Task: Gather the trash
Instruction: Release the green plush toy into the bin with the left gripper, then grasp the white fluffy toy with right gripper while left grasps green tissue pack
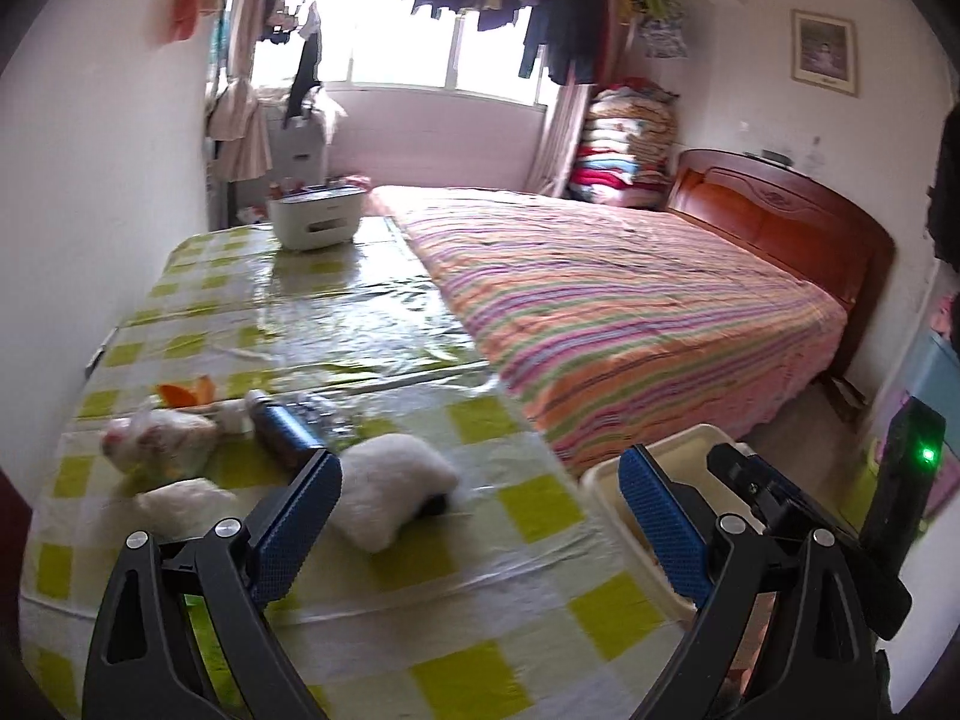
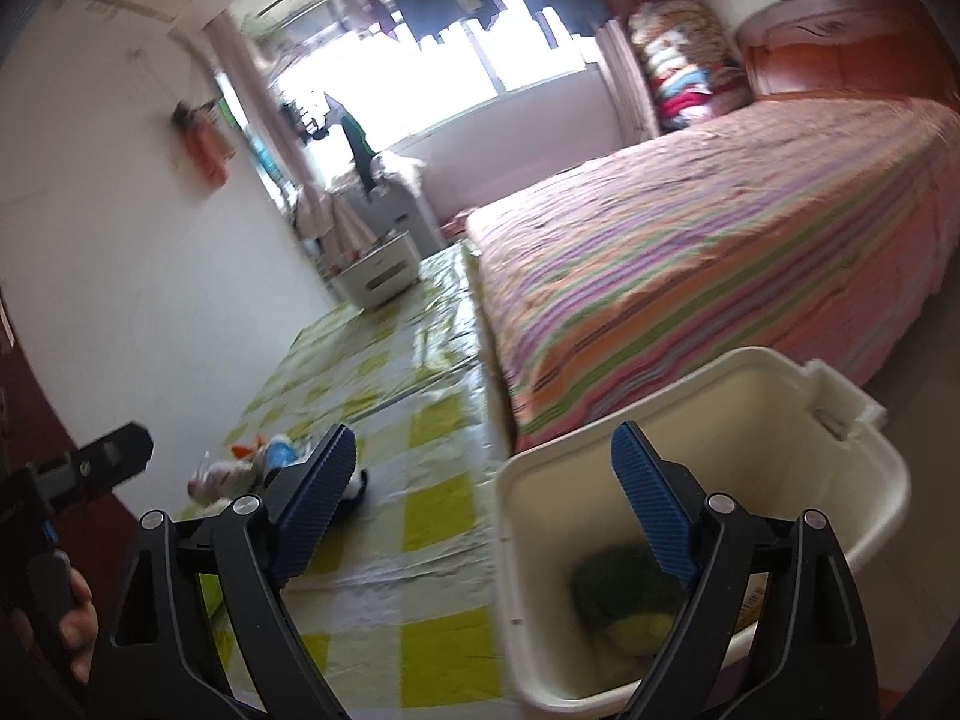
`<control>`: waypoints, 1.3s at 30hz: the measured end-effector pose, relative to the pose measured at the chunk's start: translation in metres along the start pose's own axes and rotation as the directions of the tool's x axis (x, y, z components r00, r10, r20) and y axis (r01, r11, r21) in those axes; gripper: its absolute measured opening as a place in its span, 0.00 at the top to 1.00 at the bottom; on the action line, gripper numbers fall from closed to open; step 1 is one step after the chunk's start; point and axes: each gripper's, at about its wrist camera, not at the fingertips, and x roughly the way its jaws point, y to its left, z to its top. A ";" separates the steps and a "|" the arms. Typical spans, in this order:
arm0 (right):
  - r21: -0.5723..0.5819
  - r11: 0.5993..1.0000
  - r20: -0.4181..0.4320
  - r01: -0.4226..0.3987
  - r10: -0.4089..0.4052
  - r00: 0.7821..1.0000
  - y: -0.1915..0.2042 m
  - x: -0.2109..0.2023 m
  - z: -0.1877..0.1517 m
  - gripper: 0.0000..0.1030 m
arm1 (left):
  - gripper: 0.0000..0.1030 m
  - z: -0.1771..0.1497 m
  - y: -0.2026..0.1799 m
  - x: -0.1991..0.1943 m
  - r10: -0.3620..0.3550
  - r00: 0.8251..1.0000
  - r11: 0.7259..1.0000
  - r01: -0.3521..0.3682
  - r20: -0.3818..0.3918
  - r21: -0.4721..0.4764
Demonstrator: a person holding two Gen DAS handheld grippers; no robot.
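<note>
Hovering right gripper [image 2: 480, 468] over table edge [image 2: 489, 450], bin [image 2: 780, 396] beside, jaws empty

The left tool [image 1: 480, 492] hangs wide open and empty over the checked table [image 1: 420, 570], crumpled tissues [image 1: 390, 492] just ahead

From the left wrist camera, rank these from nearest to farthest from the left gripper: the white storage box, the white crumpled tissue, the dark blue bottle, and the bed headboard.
1. White crumpled tissue, just ahead of the left gripper.
2. Dark blue bottle, further along the table, left.
3. White storage box, at the table's far end.
4. Bed headboard, far right, across the bed.
</note>
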 end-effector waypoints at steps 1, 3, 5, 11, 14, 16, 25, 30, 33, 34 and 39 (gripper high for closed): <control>-0.017 1.000 -0.008 -0.010 0.010 1.000 0.007 0.003 -0.002 0.16 | 0.12 -0.001 0.008 -0.001 0.019 1.000 1.000 -0.019 -0.001 -0.004; -0.048 0.998 -0.031 -0.035 0.034 0.999 0.022 0.011 -0.007 0.16 | 0.12 -0.005 0.018 -0.001 0.042 0.999 0.999 -0.042 -0.010 -0.005; -0.066 0.996 -0.057 -0.061 0.057 0.997 0.034 0.019 -0.012 0.16 | 0.12 -0.009 0.029 -0.001 0.073 0.997 0.997 -0.073 -0.019 -0.011; -0.147 0.980 -0.157 -0.133 0.110 0.982 0.076 0.054 -0.025 0.15 | 0.12 -0.020 0.065 -0.006 0.166 0.985 0.986 -0.167 -0.042 -0.025; -0.205 0.963 -0.209 -0.173 0.130 0.969 0.099 0.071 -0.030 0.15 | 0.12 -0.025 0.082 -0.011 0.206 0.977 0.977 -0.208 -0.046 -0.035; -0.240 0.950 -0.247 -0.201 0.141 0.959 0.113 0.081 -0.036 0.15 | 0.12 -0.027 0.091 -0.014 0.225 0.973 0.973 -0.228 -0.050 -0.043; -0.339 0.901 -0.348 -0.270 0.146 0.926 0.156 0.117 -0.052 0.15 | 0.12 -0.038 0.130 -0.026 0.289 0.954 0.952 -0.295 -0.074 -0.083; -0.342 0.904 -0.390 -0.255 0.111 0.914 0.163 0.137 -0.056 0.15 | 0.12 -0.042 0.149 -0.030 0.315 0.945 0.941 -0.323 -0.085 -0.099; -0.333 0.915 -0.405 -0.227 0.078 0.911 0.161 0.147 -0.057 0.15 | 0.12 -0.044 0.163 -0.033 0.334 0.938 0.931 -0.344 -0.096 -0.122; -0.334 0.917 -0.409 -0.216 0.066 0.910 0.161 0.151 -0.056 0.15 | 0.12 -0.046 0.168 -0.034 0.337 0.936 0.928 -0.348 -0.100 -0.134; -0.385 0.911 -0.399 -0.145 -0.022 0.917 0.165 0.165 -0.052 0.13 | 0.12 -0.052 0.188 -0.035 0.343 0.930 0.914 -0.363 -0.128 -0.184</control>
